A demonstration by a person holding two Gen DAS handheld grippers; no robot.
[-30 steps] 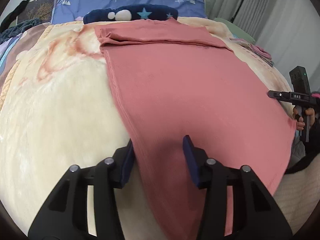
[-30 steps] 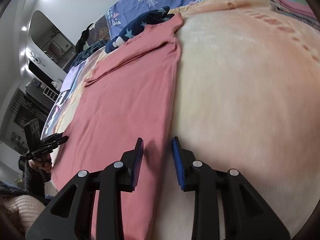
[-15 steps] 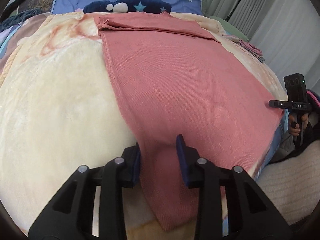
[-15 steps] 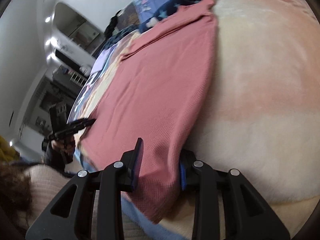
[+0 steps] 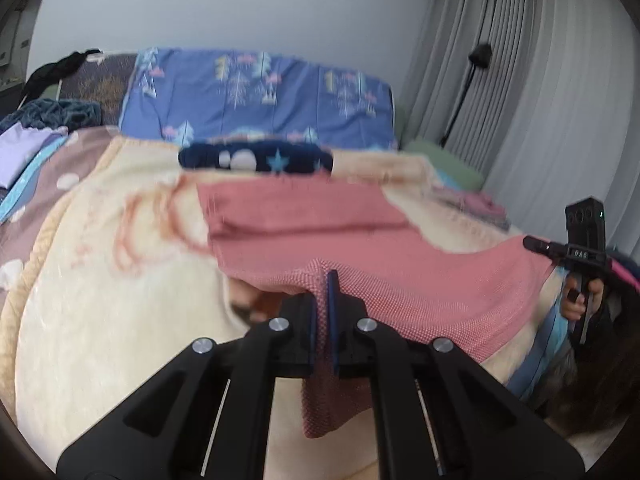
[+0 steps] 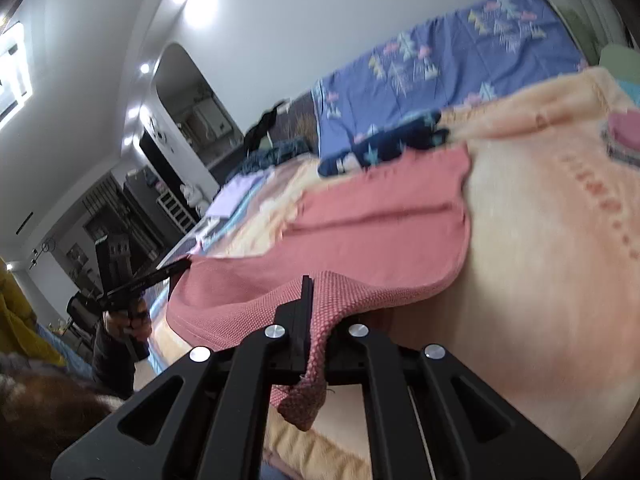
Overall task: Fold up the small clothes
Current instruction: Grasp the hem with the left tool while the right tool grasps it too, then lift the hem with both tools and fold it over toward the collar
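A salmon-pink knit garment (image 5: pixel 400 280) lies spread on a cream blanket (image 5: pixel 100 300) on the bed. My left gripper (image 5: pixel 325 280) is shut on its near left hem corner and holds it above the blanket; a flap hangs below the jaws. My right gripper (image 6: pixel 316 284) is shut on the near right hem corner of the garment (image 6: pixel 380 236), also lifted. The near edge sags between the two grippers. Each gripper shows in the other's view: the right one (image 5: pixel 548 246) and the left one (image 6: pixel 176 268). The far part of the garment rests on the bed.
A navy star-print cloth (image 5: pixel 256 160) lies at the garment's far end, with a blue tree-print pillow (image 5: pixel 260 100) behind it. Folded pink clothes (image 5: pixel 476 204) sit at the right. Lilac and dark clothes (image 5: pixel 24 148) lie at the left. Grey curtains (image 5: pixel 540 100) hang at the right.
Both grippers closed on the garment's near hem corners and lifted them off the blanket. The views tilted up toward the far wall.
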